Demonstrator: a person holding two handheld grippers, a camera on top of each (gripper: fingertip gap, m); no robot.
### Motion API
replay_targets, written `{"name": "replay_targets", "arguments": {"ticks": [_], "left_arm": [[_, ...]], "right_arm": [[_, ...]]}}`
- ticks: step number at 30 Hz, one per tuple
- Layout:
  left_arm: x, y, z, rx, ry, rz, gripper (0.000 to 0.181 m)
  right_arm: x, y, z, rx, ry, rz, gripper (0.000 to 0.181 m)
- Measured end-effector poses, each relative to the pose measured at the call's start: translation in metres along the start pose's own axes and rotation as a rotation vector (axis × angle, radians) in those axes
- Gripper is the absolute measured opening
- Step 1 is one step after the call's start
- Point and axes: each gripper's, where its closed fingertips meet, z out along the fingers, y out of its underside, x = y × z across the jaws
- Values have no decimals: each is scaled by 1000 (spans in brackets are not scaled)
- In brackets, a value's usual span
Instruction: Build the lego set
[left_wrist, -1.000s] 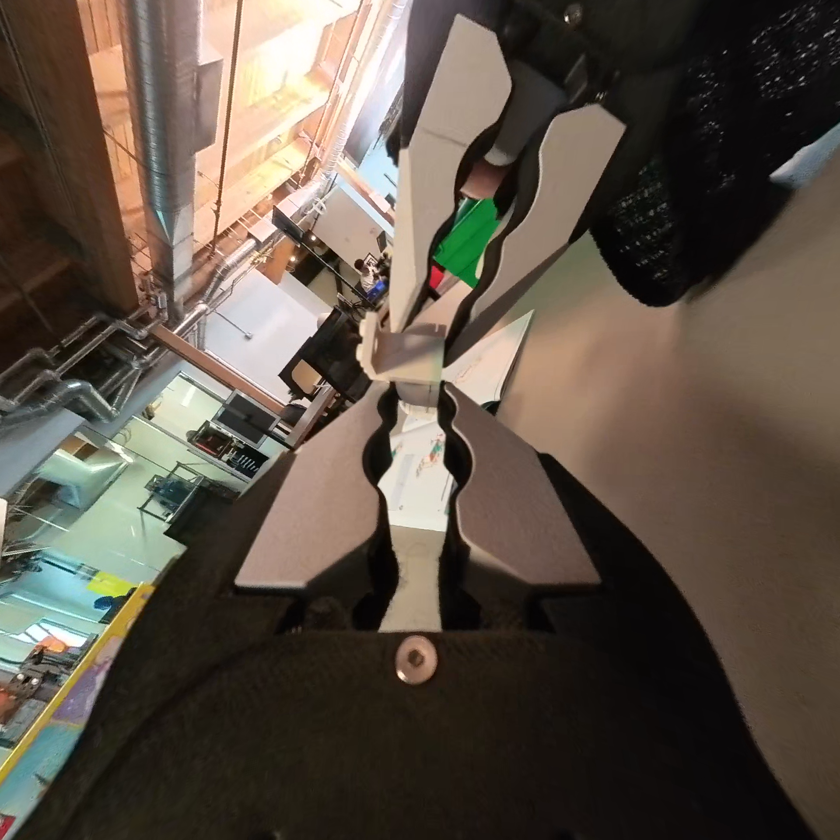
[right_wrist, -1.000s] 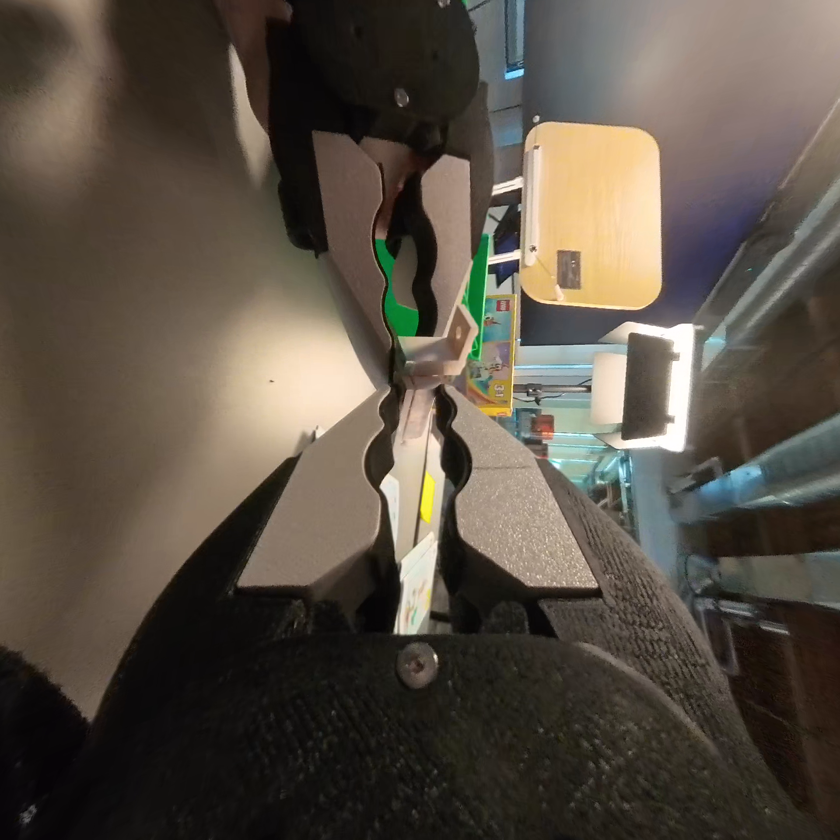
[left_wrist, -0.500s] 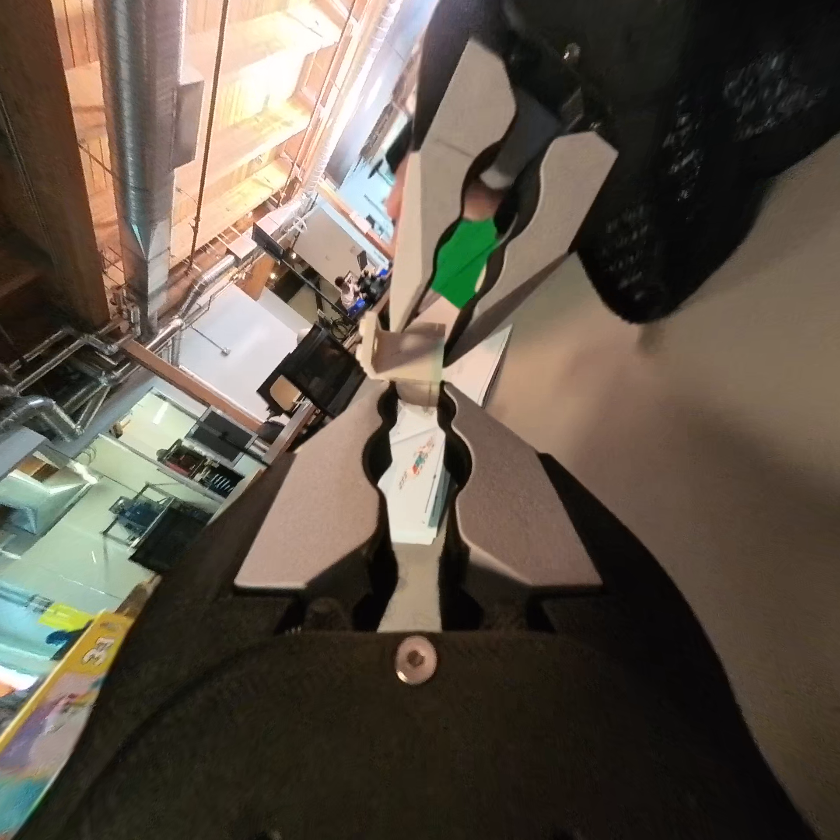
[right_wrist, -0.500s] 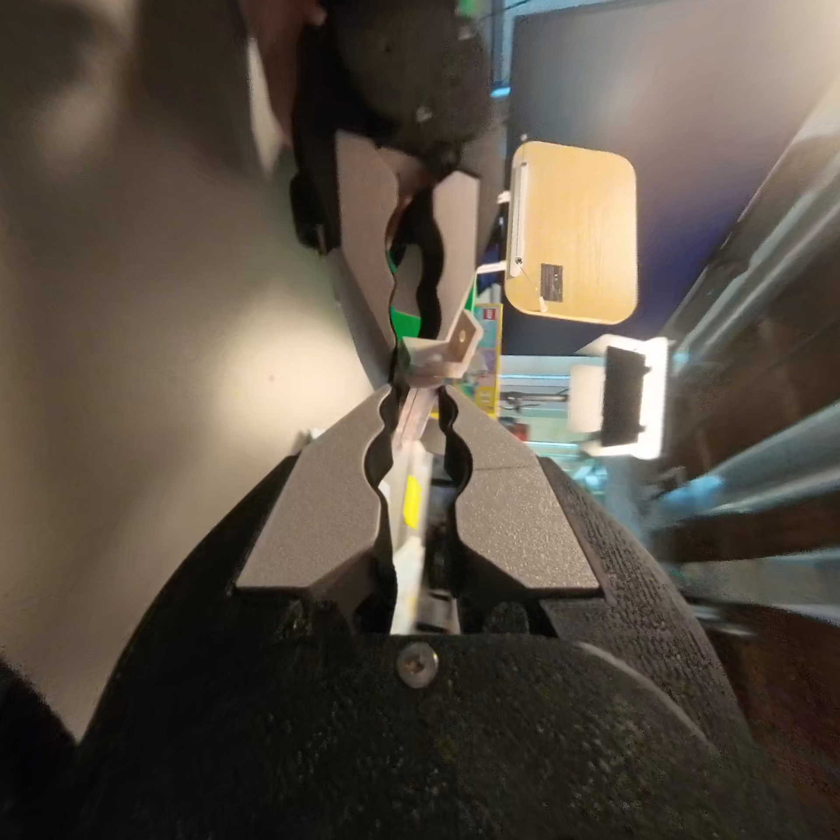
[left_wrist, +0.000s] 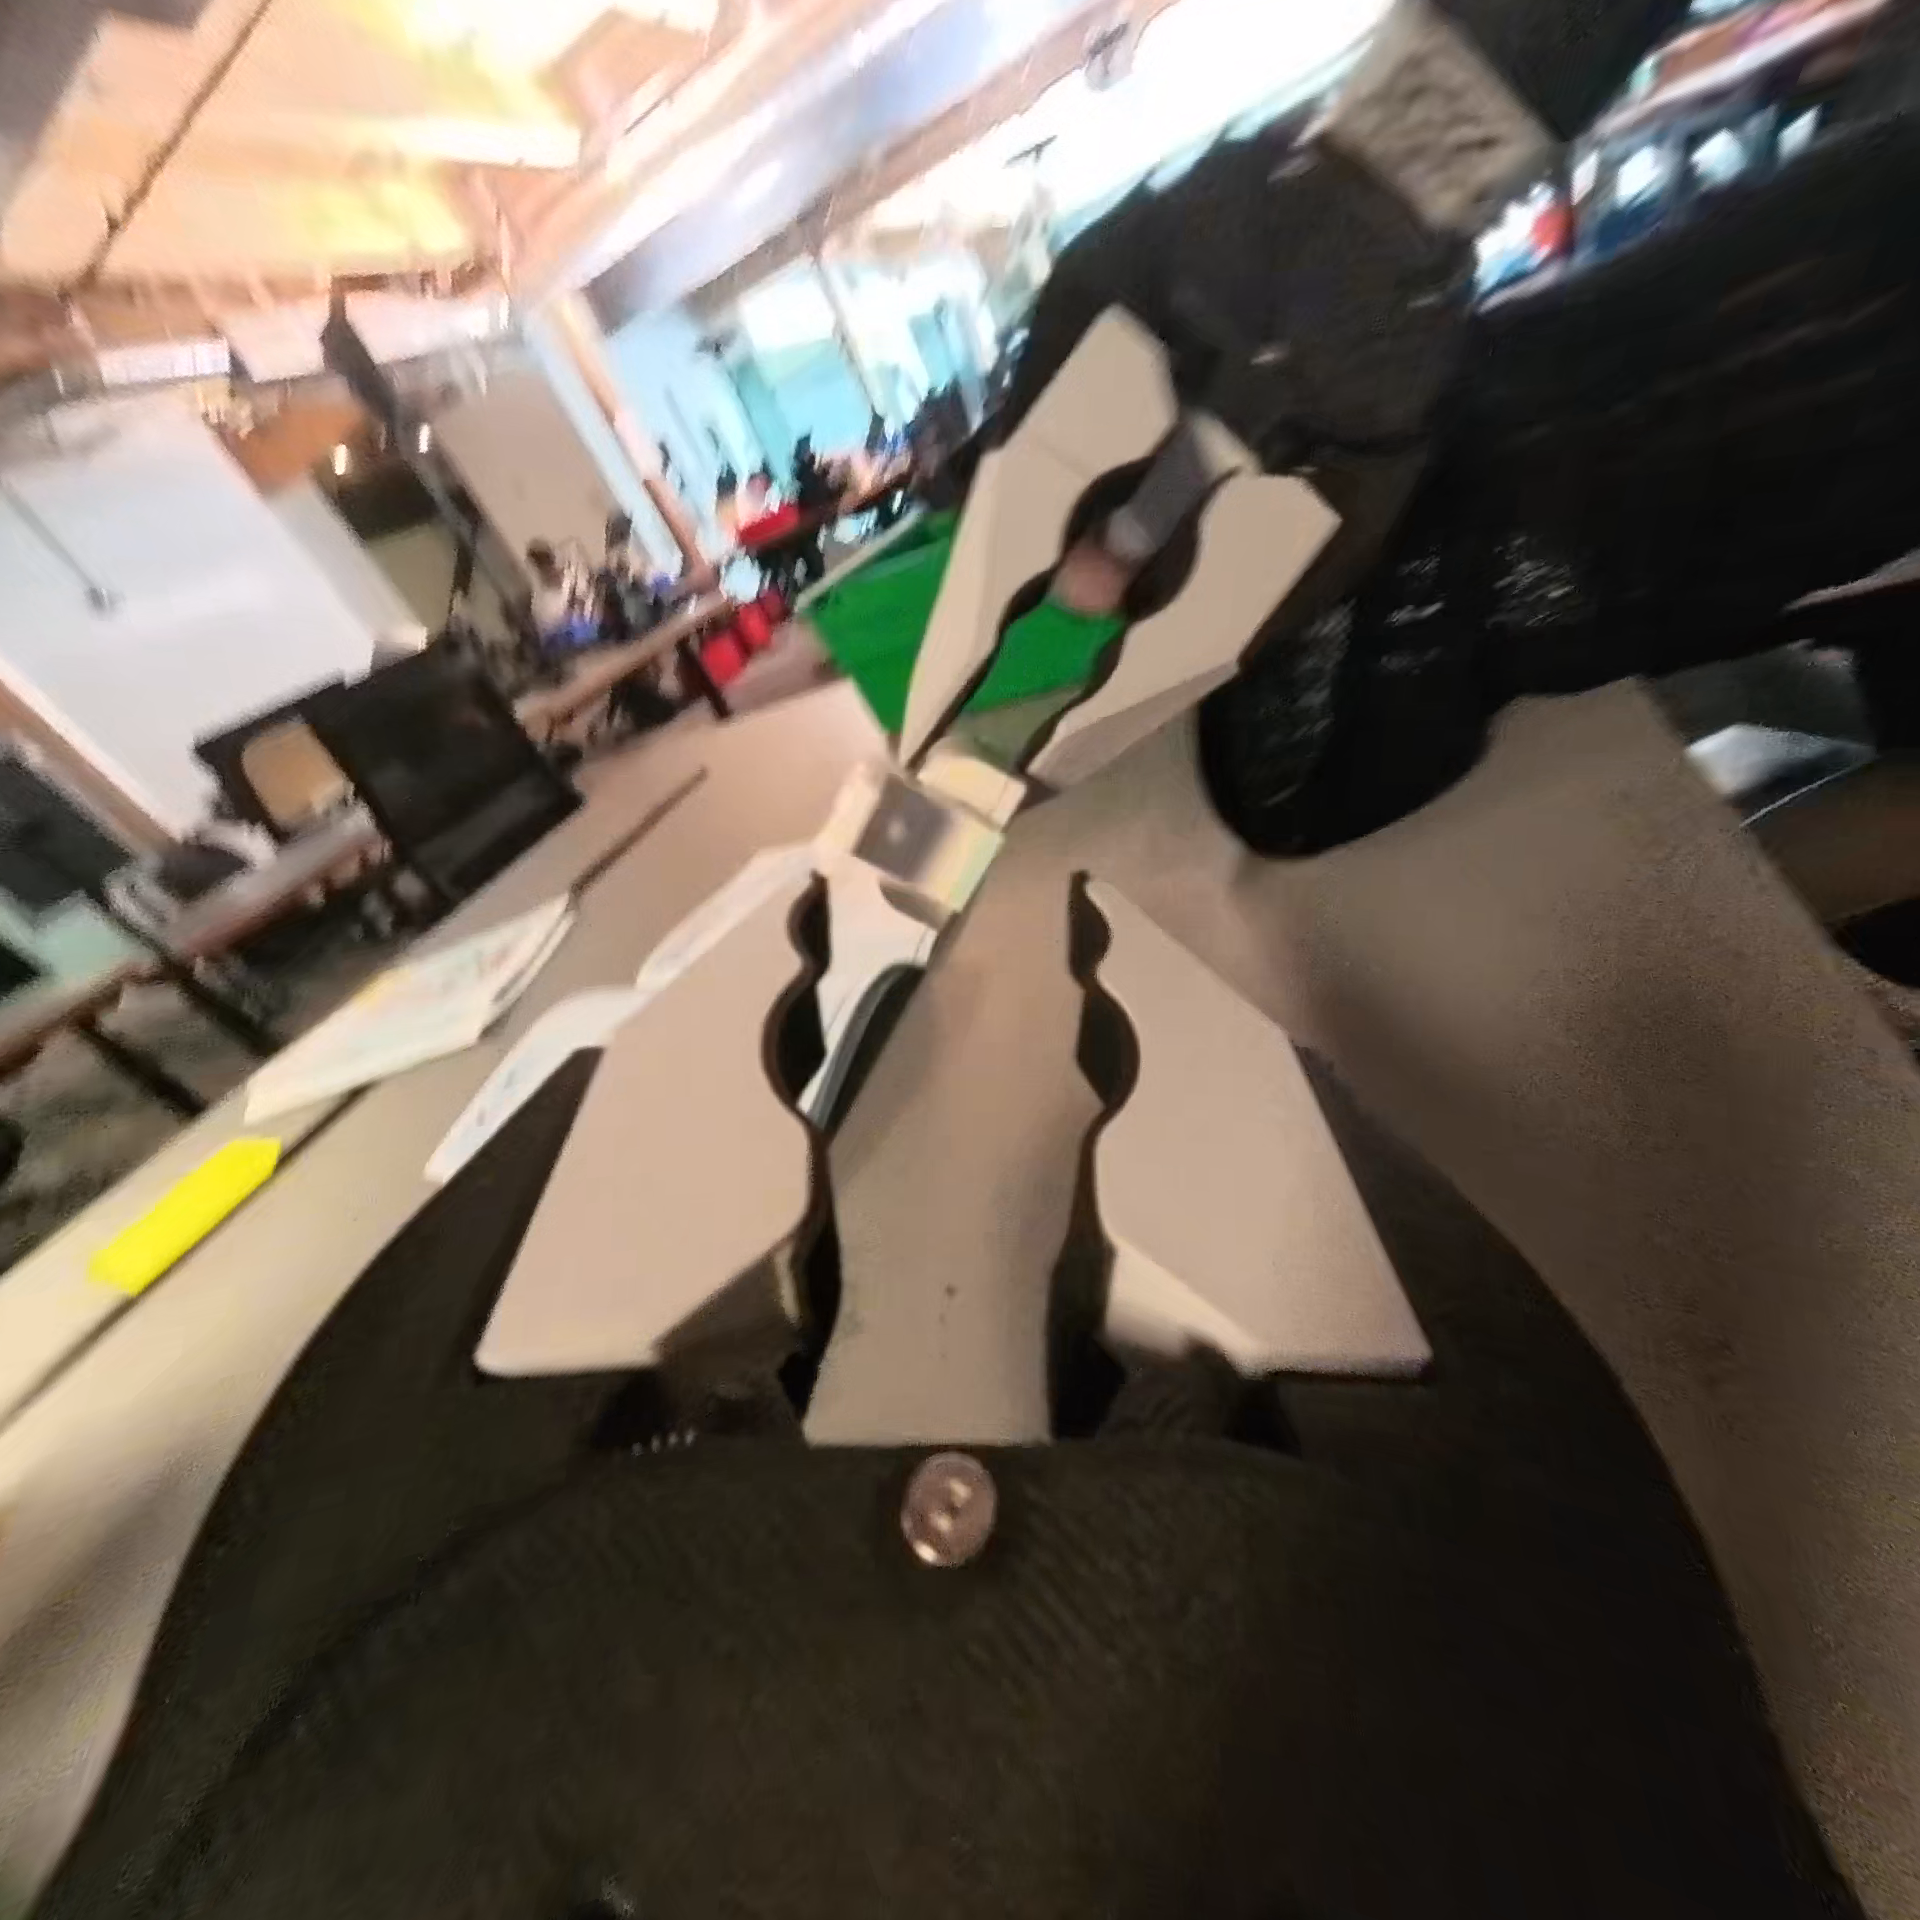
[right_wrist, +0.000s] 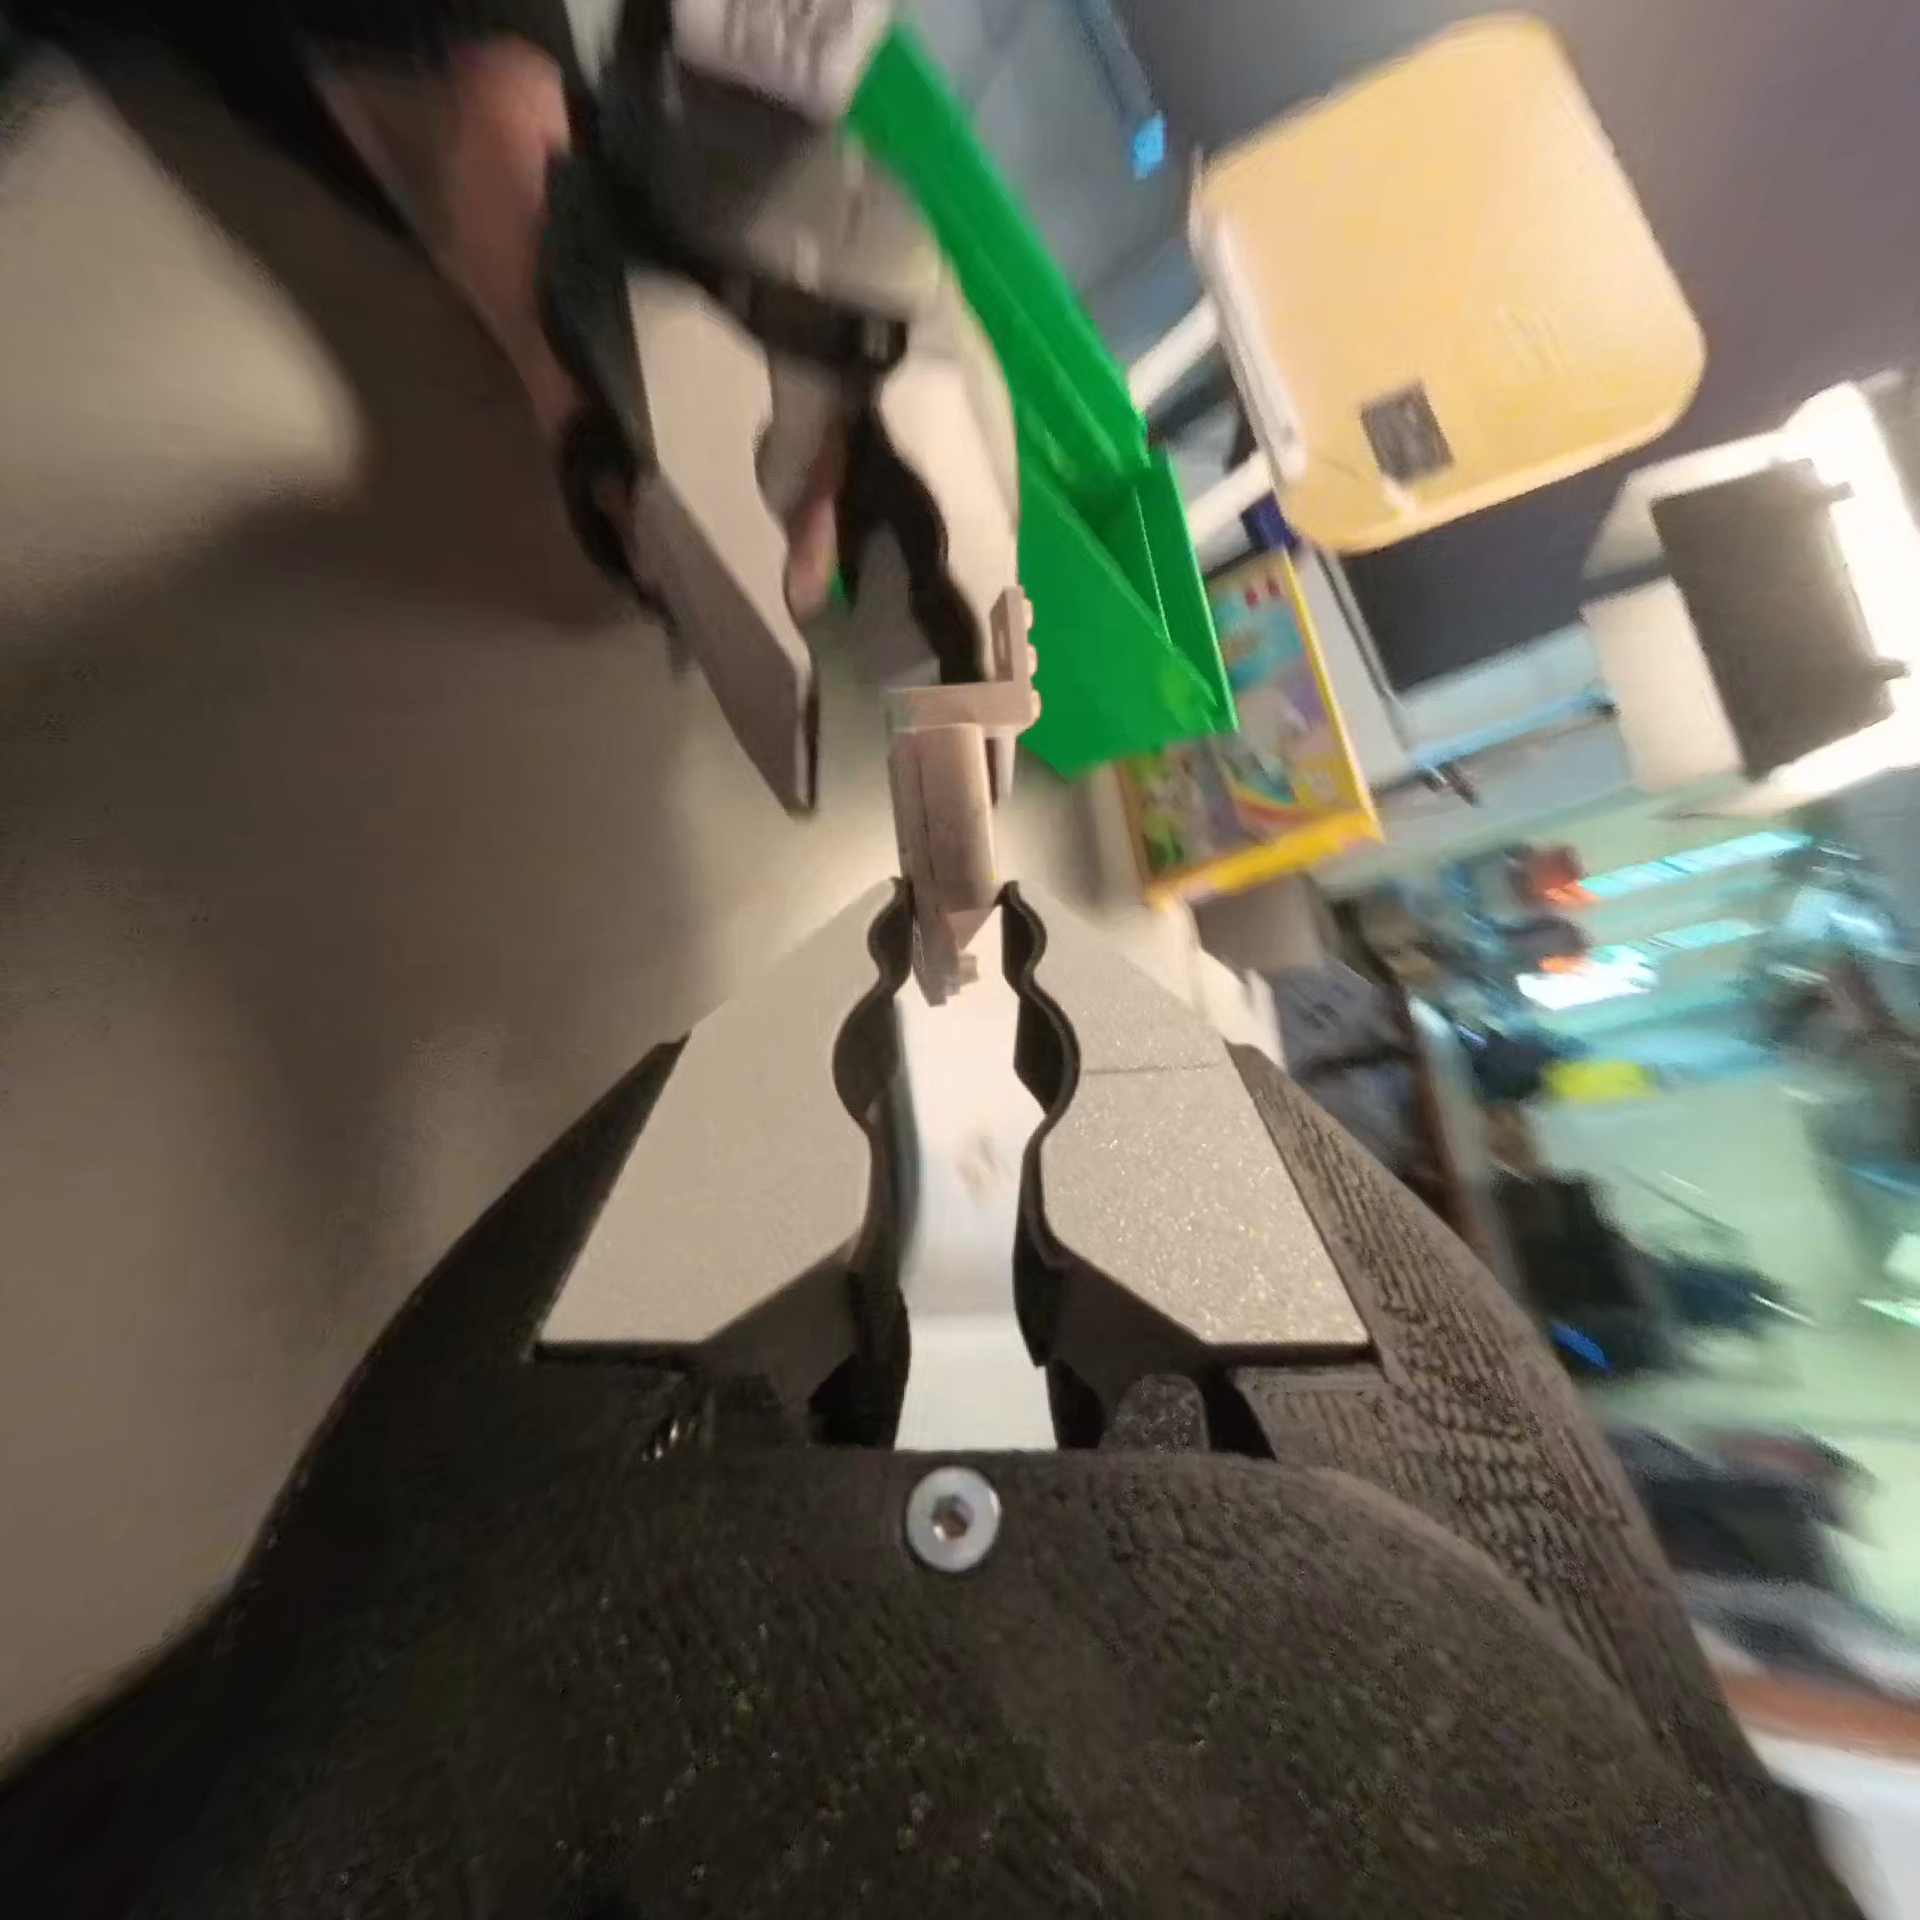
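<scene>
Right claw grips white lego piece | left claw wide apart | green tray behind (blurred)

Small white lego assembly: several thin plates stacked edge-on, L-shaped bracket piece at far end, studs showing on bracket's outer side. Held off tabletop, lower end pinched between right gripper jaws, far end between tips of opposing gripper. Left wrist view shows same assembly as pale block with square grey face, just beyond open left gripper jaws. Motion blur hides finer detail.
</scene>
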Motion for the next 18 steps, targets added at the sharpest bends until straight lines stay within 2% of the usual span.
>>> {"name": "replay_targets", "arguments": {"ticks": [3, 5, 8, 11, 15, 18], "left_arm": [[-9, 15, 4, -90, -46, -33, 56], [-9, 16, 4, -102, -48, -36, 57], [-7, 17, 5, -106, -41, -36, 58], [-4, 16, 5, -104, -33, -33, 57], [-1, 14, 4, -84, -17, -12, 54], [0, 14, 5, -85, -14, -5, 53]], "right_arm": [[-6, 55, -8, -353, 82, -390, 15], [-23, 75, -14, -447, 48, -482, 15], [-40, 86, -22, -485, 0, -450, 15], [-58, 95, -32, -532, -117, -392, 16], [-72, 97, -45, -553, -225, -259, 26], [-76, 86, -55, -508, -317, -18, 47]]}}
